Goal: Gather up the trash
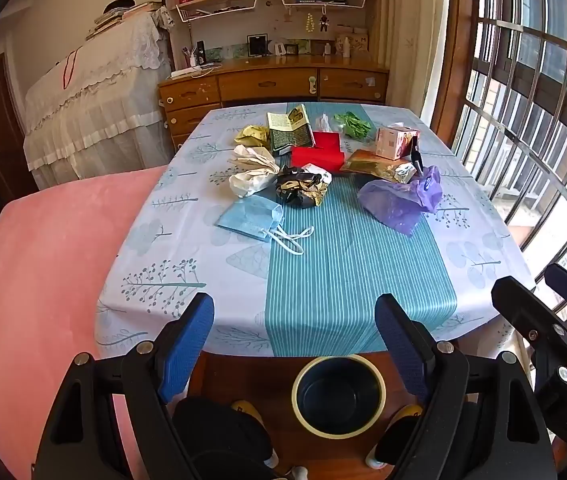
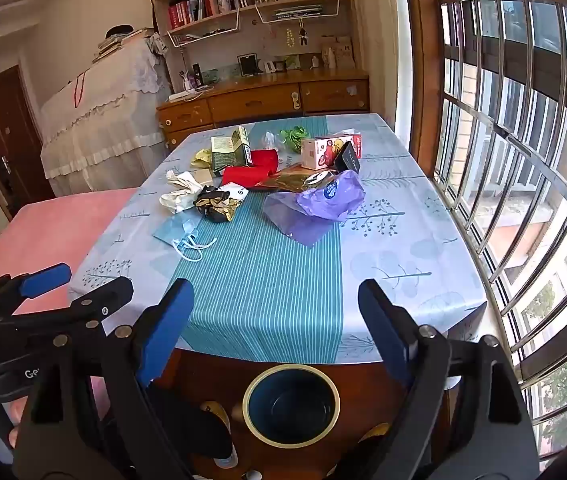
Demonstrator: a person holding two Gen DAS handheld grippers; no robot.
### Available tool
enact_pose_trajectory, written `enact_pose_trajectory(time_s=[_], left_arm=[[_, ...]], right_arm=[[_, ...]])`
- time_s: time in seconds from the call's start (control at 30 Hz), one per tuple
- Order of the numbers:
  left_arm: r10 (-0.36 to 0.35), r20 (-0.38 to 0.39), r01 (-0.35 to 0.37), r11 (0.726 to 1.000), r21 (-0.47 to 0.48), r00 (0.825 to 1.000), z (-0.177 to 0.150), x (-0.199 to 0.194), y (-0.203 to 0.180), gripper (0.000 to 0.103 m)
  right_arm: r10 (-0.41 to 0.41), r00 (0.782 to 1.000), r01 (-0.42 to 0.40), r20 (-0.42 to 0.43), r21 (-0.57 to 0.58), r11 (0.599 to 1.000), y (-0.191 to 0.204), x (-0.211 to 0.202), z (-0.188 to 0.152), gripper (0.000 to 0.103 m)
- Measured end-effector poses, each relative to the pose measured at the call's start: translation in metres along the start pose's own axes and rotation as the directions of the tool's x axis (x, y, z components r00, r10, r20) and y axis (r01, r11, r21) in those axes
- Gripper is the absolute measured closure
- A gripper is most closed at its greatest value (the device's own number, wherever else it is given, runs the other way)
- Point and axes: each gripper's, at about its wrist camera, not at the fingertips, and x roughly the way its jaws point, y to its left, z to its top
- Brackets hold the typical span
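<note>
The left hand-held gripper (image 1: 295, 332) hangs over the near edge of the tabletop (image 1: 475, 240) with its blue-padded jaws spread wide and nothing between them. The right hand-held gripper (image 2: 275, 320) hovers just beside it, its jaws equally wide and empty. Below both, on a dark wooden surface against the table's near edge, stands a round bin (image 1: 338, 396) with a pale rim and dark inside; nothing can be made out in it.

The trash lies well beyond the grippers, across the far half of the tabletop. Nearest is a blue face mask (image 1: 251, 218) with white loops. Behind it sit a crumpled black-and-gold wrapper (image 1: 301, 190) and a white crumpled bag (image 1: 253, 174). To the right lies a purple plastic bag (image 1: 401, 200). Further back are a red packet (image 1: 317, 154), a gold foil pouch (image 1: 375, 165), a pink carton (image 1: 395, 142) and green leaves (image 1: 353, 124).
</note>
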Motion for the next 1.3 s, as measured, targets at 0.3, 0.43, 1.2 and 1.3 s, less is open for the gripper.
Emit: enact_pose_trajectory(time_s=[0.3, 0.43, 1.2, 1.3], left_arm=[[0.004, 0.0, -0.004, 1.0, 0.003, 1.0, 0.0, 0.0, 0.0, 0.019], [0.002, -0.002, -0.002, 1.0, 0.002, 1.0, 0.0, 0.0, -0.001, 0.019], [-0.006, -0.009, 0.006, 1.0, -0.002, 1.0, -0.003, 0.001, -0.008, 0.019], [-0.006, -0.011, 0.006, 1.0, -0.002, 1.0, -0.005, 0.003, -0.01, 0.019]], right_arm=[[-0.004, 1.0, 0.004, 0.0, 0.0, 1.0, 0.0, 0.001, 0.0, 0.02], [-0.007, 1.0, 0.007, -0.004, -0.002, 1.0, 0.001, 0.002, 0.0, 0.02], [-0.013, 1.0, 0.013, -0.017, -0.003, 1.0, -0.005, 0.015, 0.0, 0.02], [-0.013, 1.0, 0.013, -0.019, -0.004, 1.0, -0.005, 0.016, 0.0, 0.02]])
